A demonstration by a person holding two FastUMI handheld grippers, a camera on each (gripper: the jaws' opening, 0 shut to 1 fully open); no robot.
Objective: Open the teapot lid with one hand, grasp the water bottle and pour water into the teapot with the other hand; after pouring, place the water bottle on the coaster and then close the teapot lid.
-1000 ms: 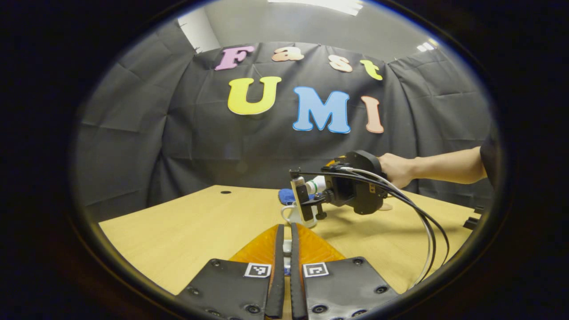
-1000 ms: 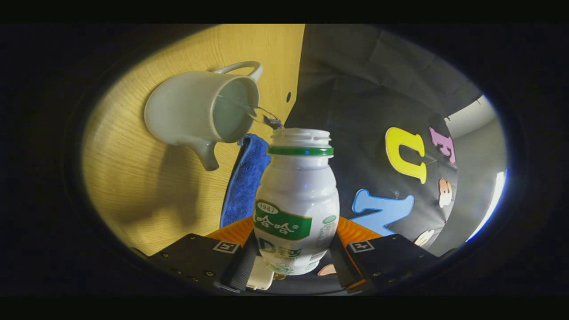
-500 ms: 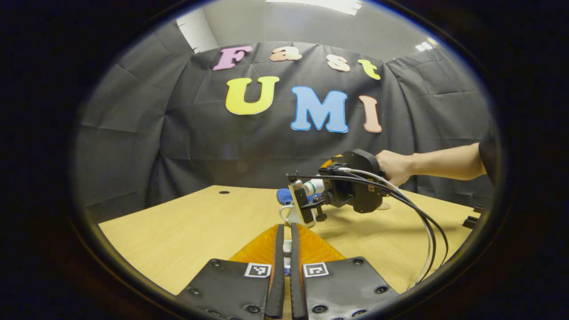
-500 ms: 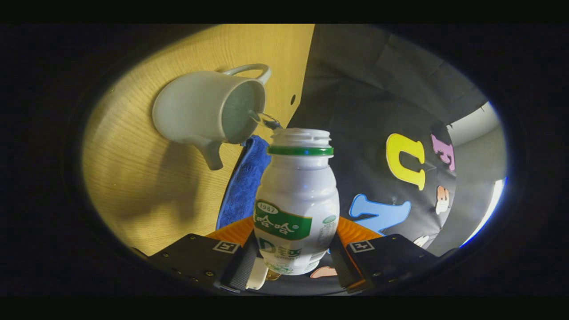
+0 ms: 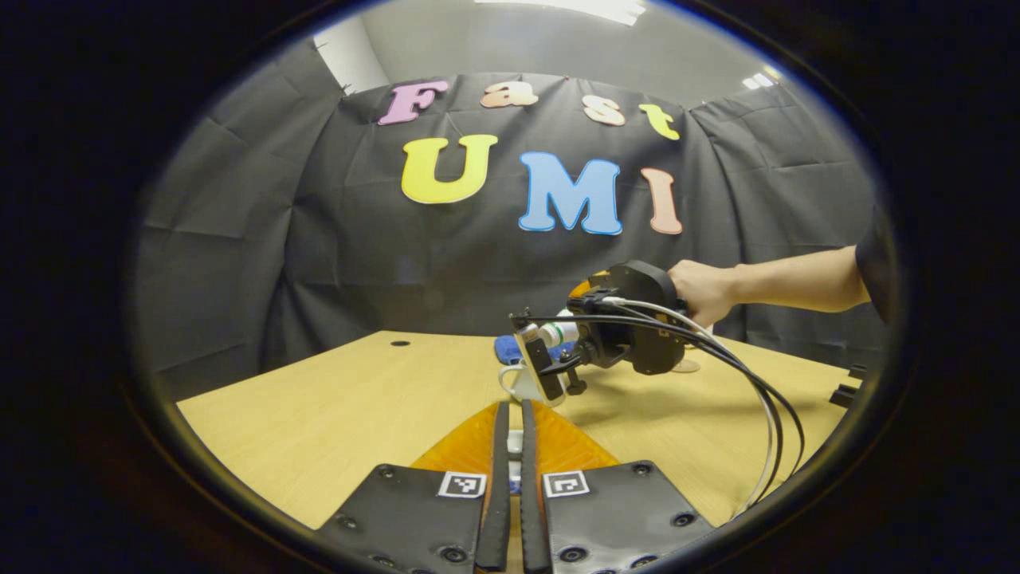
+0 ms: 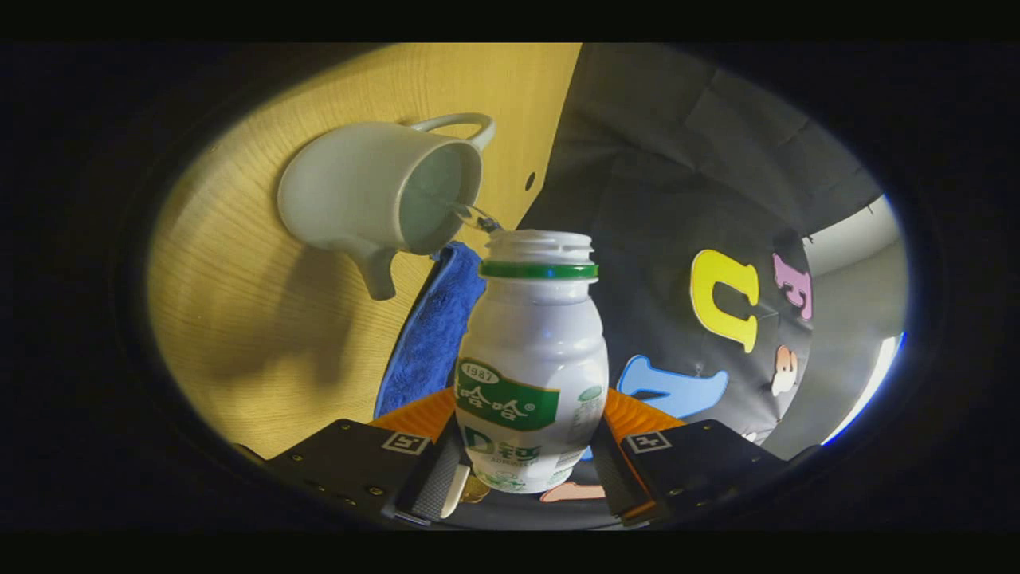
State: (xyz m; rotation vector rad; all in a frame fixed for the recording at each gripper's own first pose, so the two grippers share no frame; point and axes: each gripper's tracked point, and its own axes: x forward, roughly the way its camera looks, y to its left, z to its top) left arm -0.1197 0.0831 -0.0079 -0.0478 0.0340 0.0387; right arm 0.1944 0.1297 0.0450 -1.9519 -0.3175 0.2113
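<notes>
My right gripper point(image 6: 526, 472) is shut on a white water bottle point(image 6: 532, 359) with a green neck ring and no cap. The bottle is tipped over, and a thin stream of water point(image 6: 472, 215) runs from its mouth into the open white teapot point(image 6: 374, 191). In the left gripper view the right gripper point(image 5: 551, 351), held by a hand point(image 5: 697, 291), hovers over the teapot point(image 5: 522, 388) at mid-table. My left gripper point(image 5: 510, 410) hangs near the table's front, fingers nearly together on a small white piece, the teapot lid point(image 5: 515, 441) by its look.
A blue cloth pad point(image 6: 430, 327) lies just behind the teapot. A pale flat disc point(image 5: 685, 367) sits on the wooden table point(image 5: 319, 414) beyond the right gripper. Black cables point(image 5: 765, 399) trail from that gripper to the right. The table has a small hole point(image 5: 400, 344) at the back left.
The right gripper has risen slightly and tipped the bottle a bit more, with water running throughout. The left gripper has stayed where it was.
</notes>
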